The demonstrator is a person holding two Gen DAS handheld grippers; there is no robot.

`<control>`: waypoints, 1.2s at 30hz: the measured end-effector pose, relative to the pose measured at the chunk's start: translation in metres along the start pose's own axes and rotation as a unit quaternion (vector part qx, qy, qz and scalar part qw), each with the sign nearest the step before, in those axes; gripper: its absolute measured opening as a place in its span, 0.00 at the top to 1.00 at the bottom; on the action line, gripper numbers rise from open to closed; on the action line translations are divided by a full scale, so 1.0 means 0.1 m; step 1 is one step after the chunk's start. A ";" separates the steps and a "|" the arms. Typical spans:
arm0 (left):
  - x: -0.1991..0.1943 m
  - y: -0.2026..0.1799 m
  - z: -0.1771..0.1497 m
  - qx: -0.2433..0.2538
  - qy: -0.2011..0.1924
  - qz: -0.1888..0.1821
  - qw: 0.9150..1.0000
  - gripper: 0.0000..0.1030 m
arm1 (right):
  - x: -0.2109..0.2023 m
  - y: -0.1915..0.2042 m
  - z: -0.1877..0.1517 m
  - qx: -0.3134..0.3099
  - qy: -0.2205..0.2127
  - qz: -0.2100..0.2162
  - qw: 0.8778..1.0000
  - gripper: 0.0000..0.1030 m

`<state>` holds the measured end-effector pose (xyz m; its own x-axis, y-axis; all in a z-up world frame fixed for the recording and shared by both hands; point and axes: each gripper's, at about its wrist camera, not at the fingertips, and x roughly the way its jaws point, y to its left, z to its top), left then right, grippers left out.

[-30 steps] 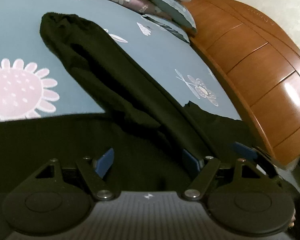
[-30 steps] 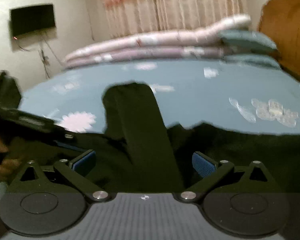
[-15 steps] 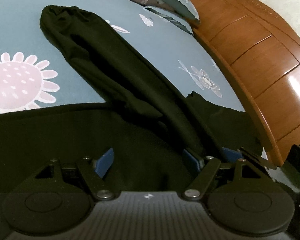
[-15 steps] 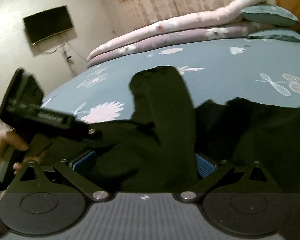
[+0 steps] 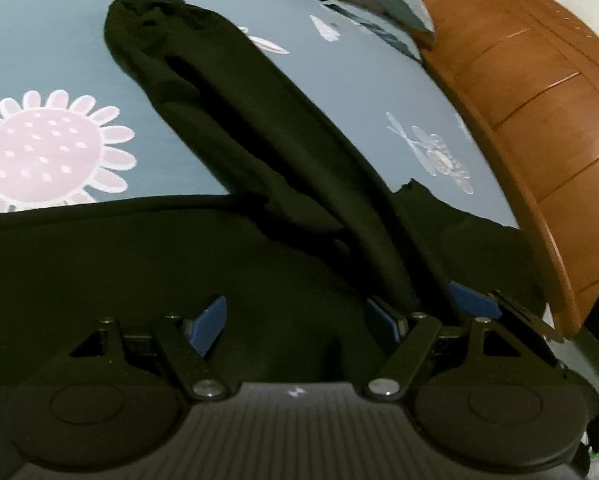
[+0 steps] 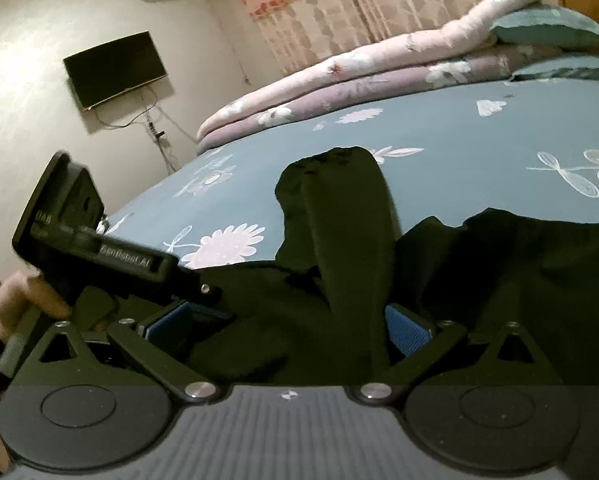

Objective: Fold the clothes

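A black garment [image 5: 147, 276] lies spread on the blue flowered bedsheet [image 5: 51, 40], with one long sleeve [image 5: 227, 120] reaching away to its cuff. My left gripper [image 5: 299, 320] is open, low over the garment's body, with the sleeve's base against its right finger. My right gripper [image 6: 287, 328] is open, with the sleeve [image 6: 343, 220] running up between its blue pads [image 6: 405, 330]. The left gripper's body and the hand holding it show at the left of the right wrist view [image 6: 79, 248].
A wooden headboard [image 5: 539, 128] rises along the right side. Folded quilts [image 6: 359, 80] and pillows [image 6: 551, 24] are stacked at the far end of the bed. A wall TV [image 6: 115, 68] and curtains [image 6: 359, 4] stand beyond.
Both grippers have shifted a little over the garment; the right view has tilted and swung left, bringing the left gripper closer into view. The jaws stay open.
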<state>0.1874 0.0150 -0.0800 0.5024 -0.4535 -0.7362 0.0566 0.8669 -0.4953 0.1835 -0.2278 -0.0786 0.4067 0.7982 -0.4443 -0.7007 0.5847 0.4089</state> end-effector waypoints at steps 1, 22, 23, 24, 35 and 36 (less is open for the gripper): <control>0.00 0.00 0.01 -0.003 0.001 0.003 1.000 0.26 | -0.01 -0.03 -0.01 0.008 0.000 -0.003 1.000 0.00; 0.32 -0.39 0.18 -0.074 0.015 -0.005 0.997 0.26 | -0.14 -0.20 -0.09 0.072 0.011 0.007 0.997 0.00; 0.34 -0.40 0.18 -0.076 0.016 -0.003 0.997 0.26 | -0.14 -0.19 -0.09 0.072 0.013 0.007 0.997 0.00; 0.35 -0.42 0.18 -0.077 0.016 -0.001 0.997 0.26 | -0.15 -0.19 -0.09 0.073 0.014 0.008 0.997 0.00; 0.38 -0.51 0.22 -0.067 0.019 0.008 0.998 0.26 | -0.20 -0.17 -0.11 0.079 0.013 0.016 0.997 0.00; 0.38 -0.50 0.22 -0.067 0.019 0.008 0.998 0.26 | -0.19 -0.18 -0.11 0.082 0.014 0.015 0.996 0.00</control>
<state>0.2225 -0.0413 -0.0727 0.4690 -0.4487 -0.7607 -0.0686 0.8402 -0.5379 0.1821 -0.2555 -0.0862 0.3693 0.8126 -0.4508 -0.6057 0.5784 0.5464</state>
